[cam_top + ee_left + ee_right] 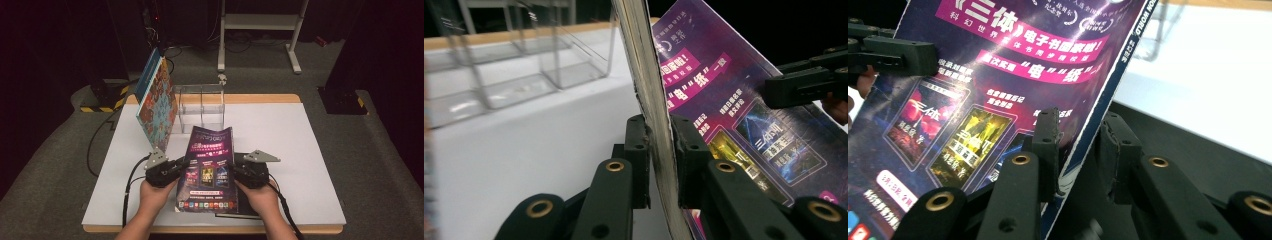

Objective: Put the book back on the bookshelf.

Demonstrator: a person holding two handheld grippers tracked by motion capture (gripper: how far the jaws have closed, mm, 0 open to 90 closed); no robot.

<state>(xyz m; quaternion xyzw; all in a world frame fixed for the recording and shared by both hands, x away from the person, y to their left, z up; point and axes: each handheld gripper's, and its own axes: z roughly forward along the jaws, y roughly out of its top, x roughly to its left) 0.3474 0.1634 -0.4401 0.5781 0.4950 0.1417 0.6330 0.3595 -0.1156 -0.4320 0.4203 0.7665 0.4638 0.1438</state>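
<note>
Magazine (pixel 207 167) sits between both claws, clamped on its side edges: left claw (pixel 181 164) and right claw (pixel 235 170) pinch it. We're mid-lift; next likely stand it into clear rack (pixel 200 107) ahead, beside upright book (pixel 157 102).
</note>
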